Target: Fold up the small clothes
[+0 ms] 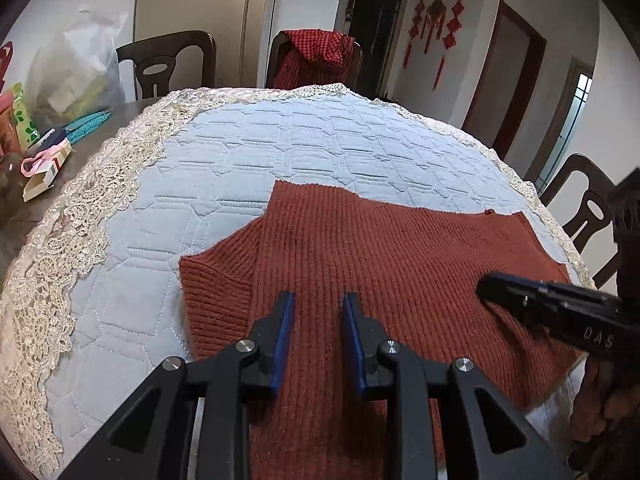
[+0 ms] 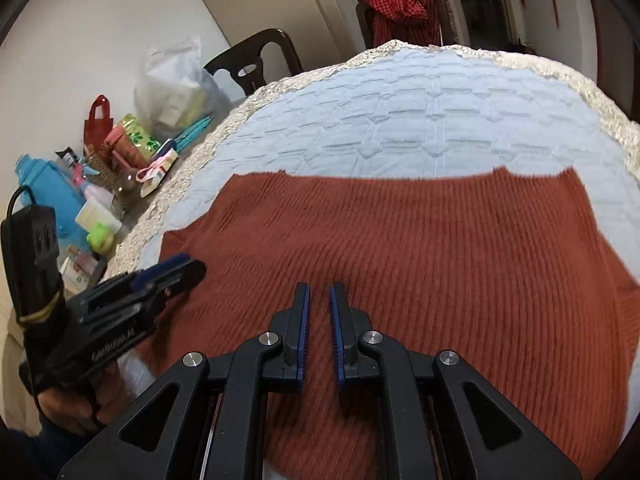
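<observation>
Right now my left gripper (image 1: 319,300) and right gripper (image 2: 319,292) hover narrowly parted and empty over the rust sweater (image 1: 380,248), spread crosswise along the quilted table cover's (image 1: 280,148) near edge, directly beneath both.

Left gripper (image 1: 319,300) fingers parted; right gripper (image 2: 319,290) narrower, apparently empty.

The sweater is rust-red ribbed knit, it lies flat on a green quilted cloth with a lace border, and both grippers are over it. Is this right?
Not quite: the quilted cloth is light blue, not green, as the left wrist view shows. The rest holds: the rust-red ribbed sweater lies flat on it, the cloth has a lace border, and the left gripper and right gripper are over the sweater.
</observation>
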Demonstrator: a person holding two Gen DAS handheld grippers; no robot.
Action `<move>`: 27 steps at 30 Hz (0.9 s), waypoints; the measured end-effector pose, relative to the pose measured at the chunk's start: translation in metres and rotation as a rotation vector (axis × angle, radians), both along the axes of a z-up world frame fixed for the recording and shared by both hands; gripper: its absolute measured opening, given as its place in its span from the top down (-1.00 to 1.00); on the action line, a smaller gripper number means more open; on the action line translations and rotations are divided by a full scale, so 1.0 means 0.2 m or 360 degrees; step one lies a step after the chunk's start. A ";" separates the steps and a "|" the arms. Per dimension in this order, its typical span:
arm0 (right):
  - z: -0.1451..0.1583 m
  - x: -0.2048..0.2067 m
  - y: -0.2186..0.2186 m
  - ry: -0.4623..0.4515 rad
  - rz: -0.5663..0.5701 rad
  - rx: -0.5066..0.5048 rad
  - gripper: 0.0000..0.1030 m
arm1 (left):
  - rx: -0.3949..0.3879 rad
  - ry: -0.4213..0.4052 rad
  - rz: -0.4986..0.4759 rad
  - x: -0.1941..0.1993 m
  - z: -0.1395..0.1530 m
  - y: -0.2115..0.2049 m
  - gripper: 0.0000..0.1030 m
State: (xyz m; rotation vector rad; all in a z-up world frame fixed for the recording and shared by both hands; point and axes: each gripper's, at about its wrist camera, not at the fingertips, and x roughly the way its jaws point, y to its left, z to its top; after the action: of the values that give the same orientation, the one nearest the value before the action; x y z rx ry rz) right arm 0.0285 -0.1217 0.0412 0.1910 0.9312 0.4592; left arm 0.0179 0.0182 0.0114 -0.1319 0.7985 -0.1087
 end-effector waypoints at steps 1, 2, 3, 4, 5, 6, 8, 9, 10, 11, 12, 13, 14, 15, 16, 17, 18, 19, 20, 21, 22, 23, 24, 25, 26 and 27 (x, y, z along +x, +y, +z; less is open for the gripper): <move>0.02 0.00 0.01 -0.0022 -0.0007 -0.0021 0.81 | -0.0003 -0.0005 -0.0003 0.00 0.00 0.00 0.45; 0.03 0.00 0.01 -0.0037 -0.0011 -0.0028 0.81 | -0.0005 -0.0008 -0.0005 0.00 0.00 0.00 0.45; 0.03 0.01 0.02 -0.0044 -0.0019 -0.0036 0.81 | -0.0007 -0.0011 -0.0005 -0.01 0.00 0.00 0.45; 0.02 0.03 0.03 -0.0043 -0.0032 -0.0057 0.81 | -0.0013 -0.0011 -0.0006 -0.01 0.00 0.00 0.44; 0.00 0.05 0.03 -0.0032 -0.0035 -0.0078 0.81 | -0.0023 -0.0009 -0.0007 -0.01 -0.01 0.01 0.44; -0.03 0.08 0.03 -0.0007 -0.0035 -0.0088 0.81 | -0.0035 -0.0010 -0.0007 -0.01 -0.01 0.01 0.44; -0.03 0.10 0.03 -0.0002 -0.0050 -0.0062 0.81 | -0.0054 -0.0010 -0.0007 -0.01 -0.01 0.02 0.44; -0.01 0.09 0.03 -0.0014 -0.0054 -0.0068 0.81 | -0.0061 -0.0010 -0.0008 -0.02 -0.01 0.02 0.44; 0.00 0.07 0.04 -0.0032 -0.0049 -0.0075 0.81 | -0.0067 -0.0011 -0.0008 -0.02 -0.01 0.02 0.44; 0.02 0.04 0.04 -0.0048 -0.0031 -0.0081 0.81 | -0.0071 -0.0011 -0.0008 -0.02 -0.01 0.02 0.44; 0.03 0.01 0.05 -0.0056 -0.0013 -0.0075 0.81 | -0.0074 -0.0011 -0.0008 -0.01 -0.01 0.02 0.44; 0.04 -0.03 0.05 -0.0064 0.0015 -0.0063 0.81 | -0.0075 -0.0011 -0.0009 -0.02 -0.01 0.02 0.44; 0.04 -0.07 0.05 -0.0064 0.0028 -0.0060 0.81 | -0.0077 -0.0011 -0.0010 -0.02 -0.01 0.02 0.44; 0.03 -0.11 0.06 -0.0059 0.0034 -0.0058 0.81 | -0.0080 -0.0011 -0.0011 -0.02 -0.01 0.02 0.44; 0.01 -0.15 0.06 -0.0040 0.0050 -0.0052 0.81 | -0.0083 -0.0011 -0.0013 -0.02 -0.01 0.02 0.43; -0.01 -0.17 0.07 -0.0030 0.0060 -0.0058 0.81 | -0.0086 -0.0012 -0.0014 -0.02 -0.01 0.02 0.43; 0.00 -0.20 0.06 -0.0061 0.0048 -0.0072 0.81 | -0.0090 -0.0012 -0.0014 -0.02 -0.01 0.02 0.43; 0.01 -0.21 0.06 -0.0064 0.0043 -0.0076 0.81 | -0.0093 -0.0012 -0.0014 -0.02 -0.01 0.02 0.43; 0.03 -0.23 0.06 -0.0064 0.0040 -0.0067 0.81 | -0.0094 -0.0012 -0.0014 -0.02 -0.01 0.02 0.43; 0.04 -0.25 0.06 -0.0074 0.0049 -0.0049 0.80 | -0.0094 -0.0012 -0.0014 -0.02 -0.01 0.02 0.42; 0.05 -0.27 0.06 -0.0088 0.0069 -0.0040 0.80 | -0.0093 -0.0012 -0.0014 -0.02 -0.01 0.02 0.42; 0.05 -0.29 0.08 -0.0095 0.0091 -0.0057 0.80 | -0.0092 -0.0012 -0.0014 -0.02 -0.01 0.02 0.42; 0.02 -0.29 0.09 -0.0083 0.0114 -0.0088 0.80 | -0.0088 -0.0012 -0.0014 -0.02 -0.01 0.02 0.42; -0.03 -0.29 0.10 -0.0046 0.0116 -0.0108 0.85 | -0.0083 -0.0013 -0.0013 -0.02 -0.01 0.02 0.42; -0.05 -0.29 0.09 -0.0035 0.0103 -0.0078 0.85 | -0.0077 -0.0013 -0.0013 -0.02 -0.01 0.02 0.42; -0.04 -0.29 0.08 -0.0032 0.0088 -0.0053 0.85 | -0.0064 -0.0013 -0.0015 -0.02 0.00 0.01 0.42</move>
State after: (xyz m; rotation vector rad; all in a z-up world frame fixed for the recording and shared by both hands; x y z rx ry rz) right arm -0.0290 -0.1058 0.0331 0.1308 0.9252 0.4954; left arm 0.0132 0.0207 0.0106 -0.1658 0.7889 -0.1343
